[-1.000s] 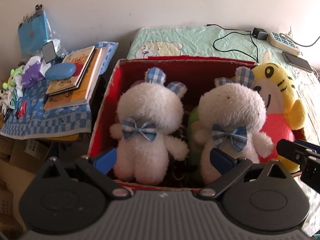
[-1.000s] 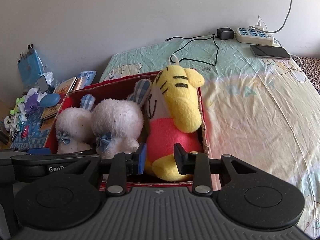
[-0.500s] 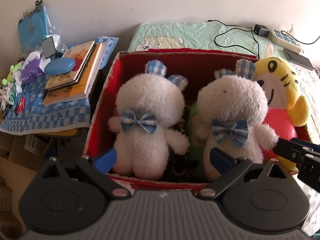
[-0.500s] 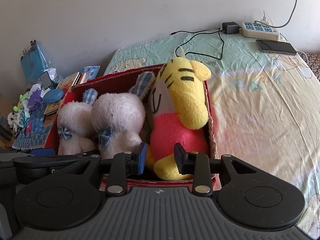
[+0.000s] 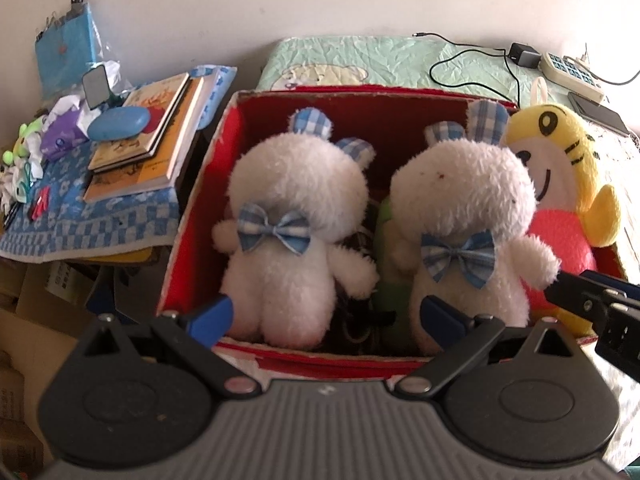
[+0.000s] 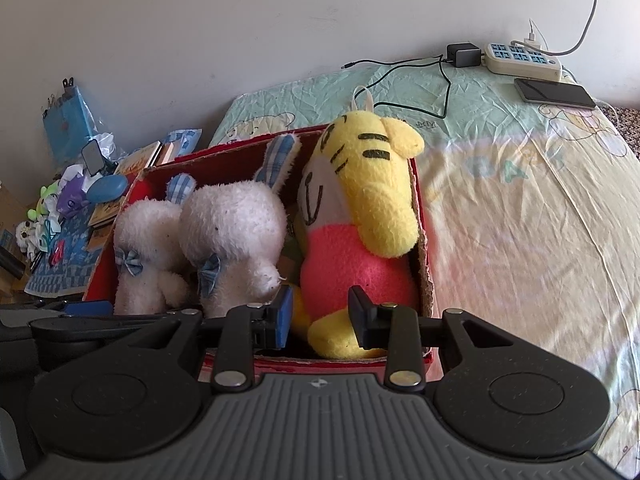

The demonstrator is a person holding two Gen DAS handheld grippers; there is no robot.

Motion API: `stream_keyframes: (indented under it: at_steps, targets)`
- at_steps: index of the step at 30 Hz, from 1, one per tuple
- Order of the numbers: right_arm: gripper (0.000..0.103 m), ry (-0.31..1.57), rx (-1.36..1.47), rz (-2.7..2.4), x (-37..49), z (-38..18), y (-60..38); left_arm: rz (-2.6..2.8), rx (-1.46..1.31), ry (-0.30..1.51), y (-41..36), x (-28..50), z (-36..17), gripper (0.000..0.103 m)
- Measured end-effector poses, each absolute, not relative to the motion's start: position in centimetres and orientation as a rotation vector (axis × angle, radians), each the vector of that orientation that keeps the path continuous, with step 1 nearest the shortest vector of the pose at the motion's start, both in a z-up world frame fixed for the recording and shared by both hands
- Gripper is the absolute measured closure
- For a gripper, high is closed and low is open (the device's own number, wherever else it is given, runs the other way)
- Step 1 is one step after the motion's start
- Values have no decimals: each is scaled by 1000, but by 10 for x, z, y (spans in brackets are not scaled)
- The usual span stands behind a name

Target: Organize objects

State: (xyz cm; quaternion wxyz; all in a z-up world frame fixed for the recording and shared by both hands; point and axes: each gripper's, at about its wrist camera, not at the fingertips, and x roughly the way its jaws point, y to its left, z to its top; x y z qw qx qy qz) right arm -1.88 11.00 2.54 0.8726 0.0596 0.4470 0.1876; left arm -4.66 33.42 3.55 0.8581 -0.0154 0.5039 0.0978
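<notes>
A red cardboard box (image 5: 360, 96) stands on the bed. Inside sit two white plush bunnies with blue checked bows, one left (image 5: 296, 200) and one right (image 5: 460, 192). A yellow tiger plush (image 6: 380, 184) in a pink top leans in the box's right end. Something green (image 5: 386, 280) is wedged between the bunnies. My left gripper (image 5: 326, 316) is open wide over the box's front rim, before the left bunny. My right gripper (image 6: 320, 316) hovers at the tiger's yellow foot with its jaws apart, and I see no pad pressing on it. It also shows at the right in the left wrist view (image 5: 576, 284).
The bed sheet (image 6: 520, 220) stretches to the right of the box. At the bed's far end lie a power strip (image 6: 520, 58), a phone (image 6: 554, 92) and a charger cable. Left of the box is a cluttered side table with books (image 5: 148, 136), a blue case (image 5: 118, 122) and a checked cloth (image 5: 80, 220).
Both views have shifted slightly, so the box sits a bit higher in the pictures. The toys keep their places and both grippers' openings look the same.
</notes>
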Motion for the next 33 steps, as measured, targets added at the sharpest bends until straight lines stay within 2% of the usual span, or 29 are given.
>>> stream_keyframes:
  at_steps: [33]
  targets:
    - [69, 932, 127, 385, -20, 25, 108, 215, -18, 1047, 329, -51, 37, 3]
